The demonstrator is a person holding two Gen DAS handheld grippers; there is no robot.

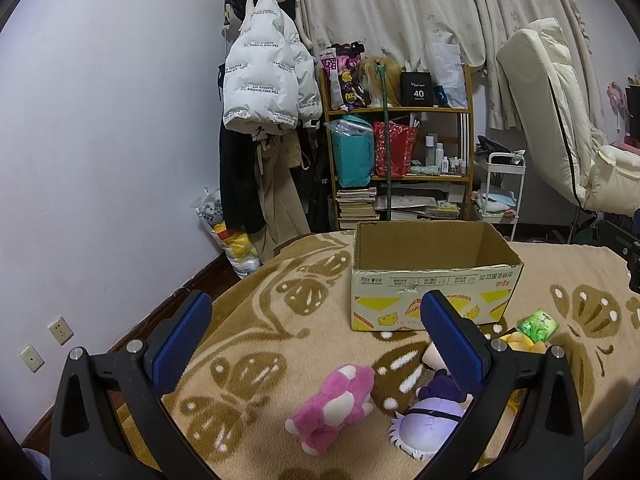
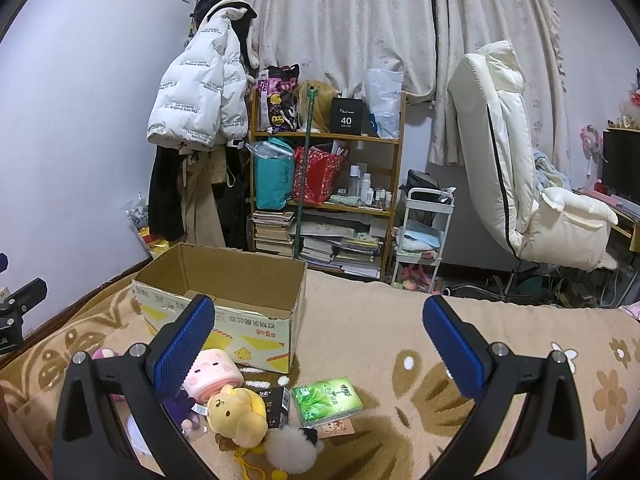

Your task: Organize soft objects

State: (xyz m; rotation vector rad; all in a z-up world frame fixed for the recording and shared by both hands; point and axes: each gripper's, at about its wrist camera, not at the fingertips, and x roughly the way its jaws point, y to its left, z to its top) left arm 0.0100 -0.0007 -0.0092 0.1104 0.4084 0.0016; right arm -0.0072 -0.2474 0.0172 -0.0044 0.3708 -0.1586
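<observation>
**Both hand-held grippers hovering open over scattered plush toys**

The left hand-held gripper (image 1: 316, 344) is hanging with its blue-padded jaws spread wide and holding nothing, above a pink and white plush toy (image 1: 334, 406) lying on the beige butterfly-patterned blanket (image 1: 256, 320). Just beside the toy, a purple-haired plush doll (image 1: 428, 420) is lying partly behind the right finger. The right hand-held gripper (image 2: 320, 346) is likewise gaping empty. Near its left finger, a yellow plush character (image 2: 238, 412), a pink round plush (image 2: 214, 374) and a green tissue packet (image 2: 326, 400) are sitting close together. Beyond them, an open brown cardboard box (image 2: 224, 300) is standing upright on the blanket.
</observation>
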